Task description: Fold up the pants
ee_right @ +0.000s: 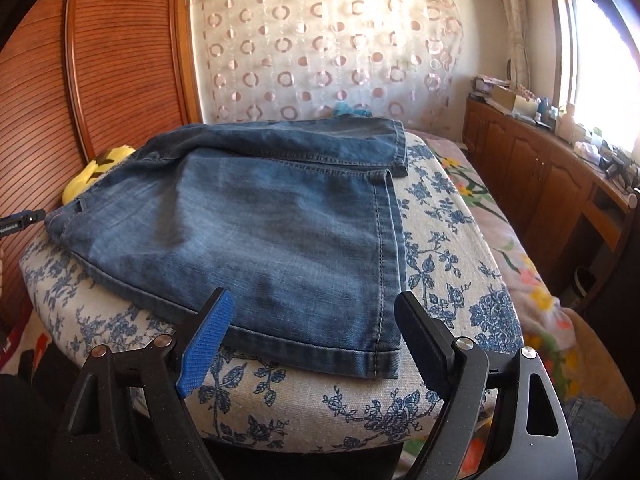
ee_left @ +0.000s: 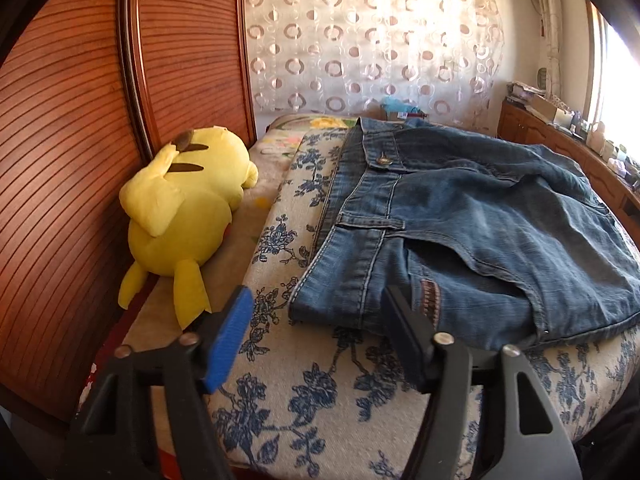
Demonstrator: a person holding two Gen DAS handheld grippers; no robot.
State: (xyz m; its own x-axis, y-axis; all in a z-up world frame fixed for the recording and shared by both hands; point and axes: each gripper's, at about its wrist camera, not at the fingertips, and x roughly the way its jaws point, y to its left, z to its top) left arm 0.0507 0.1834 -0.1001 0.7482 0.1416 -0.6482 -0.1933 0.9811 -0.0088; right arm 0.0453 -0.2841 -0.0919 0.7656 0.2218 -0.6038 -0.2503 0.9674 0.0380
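Blue jeans [ee_left: 460,220] lie folded on a pad with a blue floral cover [ee_left: 304,400]. In the left wrist view the waistband end faces me, with a button and belt loops. My left gripper [ee_left: 316,300] stands open just in front of the near waistband corner, and its blue pad [ee_left: 228,340] and black pad touch no cloth. In the right wrist view the jeans [ee_right: 260,220] show their leg hems. My right gripper [ee_right: 314,300] is open, with the near hem lying between its fingers, which stand clear of the denim.
A yellow plush toy [ee_left: 188,216] lies left of the pad against ribbed wooden doors [ee_left: 60,160]. A bed with a flowered blanket [ee_right: 500,220] runs along the right, beside wooden cabinets [ee_right: 540,168] holding several small items. A circle-patterned curtain [ee_right: 320,60] hangs behind.
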